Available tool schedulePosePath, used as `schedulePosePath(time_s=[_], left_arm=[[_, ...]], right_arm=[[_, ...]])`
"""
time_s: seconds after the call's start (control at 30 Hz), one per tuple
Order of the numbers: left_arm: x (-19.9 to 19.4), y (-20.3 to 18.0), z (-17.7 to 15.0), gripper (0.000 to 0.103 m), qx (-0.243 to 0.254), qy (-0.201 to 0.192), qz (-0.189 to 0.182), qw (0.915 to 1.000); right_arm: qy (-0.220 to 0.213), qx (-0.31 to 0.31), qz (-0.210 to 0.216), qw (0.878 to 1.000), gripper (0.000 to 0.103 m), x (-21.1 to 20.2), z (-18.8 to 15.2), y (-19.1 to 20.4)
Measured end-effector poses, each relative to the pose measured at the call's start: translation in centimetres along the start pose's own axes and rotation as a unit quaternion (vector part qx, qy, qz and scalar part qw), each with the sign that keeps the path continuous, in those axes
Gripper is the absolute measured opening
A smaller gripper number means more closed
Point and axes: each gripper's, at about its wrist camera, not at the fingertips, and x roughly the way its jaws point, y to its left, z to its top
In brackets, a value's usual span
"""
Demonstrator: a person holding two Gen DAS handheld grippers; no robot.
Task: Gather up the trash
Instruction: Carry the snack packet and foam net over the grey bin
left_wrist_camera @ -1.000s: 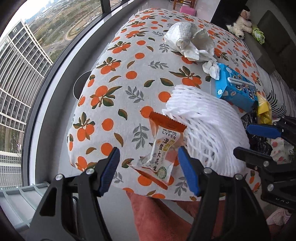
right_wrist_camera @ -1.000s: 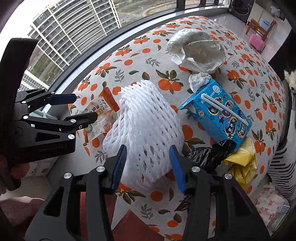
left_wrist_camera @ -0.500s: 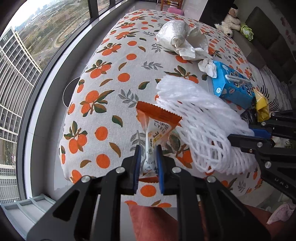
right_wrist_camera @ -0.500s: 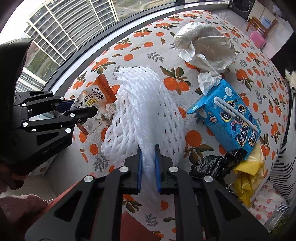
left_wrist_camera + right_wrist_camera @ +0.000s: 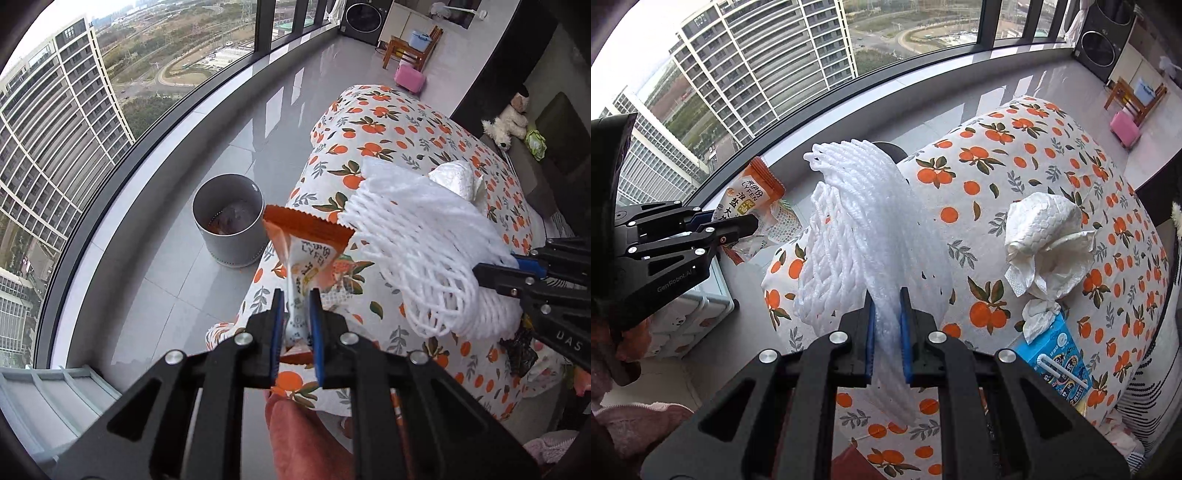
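Trash is what we hold in both tools: our left gripper (image 5: 297, 317) pinches the orange and white snack wrapper (image 5: 308, 254) by its lower part, blue pads pressed flat against it, and our right gripper (image 5: 886, 332) is squeezed onto the white foam fruit net (image 5: 871, 229), bunching its near end between the pads. Both pieces hang in the air above the near edge of the orange-print tablecloth (image 5: 1015, 177), the wrapper to the left of the net.

We see the wrapper standing upright out of the jaws, long axis running away from the tool, its crimped orange end farthest out. The net fans out from our right jaws the same way, narrow at the pads and wide at the far end.

On the wrapper we read "LYFEN" with Chinese characters below it; the left tool's body carries "GenRobot.AI".

On the floor by the window stands a grey round bin (image 5: 231, 221). On the cloth lie a crumpled white tissue wad (image 5: 1049, 240) and a blue drink carton (image 5: 1056, 358).
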Motion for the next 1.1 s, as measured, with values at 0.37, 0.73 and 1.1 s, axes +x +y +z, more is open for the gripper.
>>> schedulePosePath(time_s=[0.37, 0.73, 1.1], left_arm=[[4.2, 11.3, 5.9, 0.014, -0.08, -0.006, 0.054, 0.9953], [15.6, 19.1, 10.1, 0.014, -0.11, 0.008, 0.062, 0.992], [24.2, 21.5, 11.2, 0.014, -0.1, 0.024, 0.051, 0.9934]], right_arm=[[-0.02, -0.031, 0.023, 0.999, 0.011, 8.4, 13.4, 4.9], [0.011, -0.007, 0.013, 1.0, 0.011, 23.4, 22.7, 5.7], [0.045, 0.03, -0.022, 0.998, 0.031, 33.9, 25.9, 4.2]])
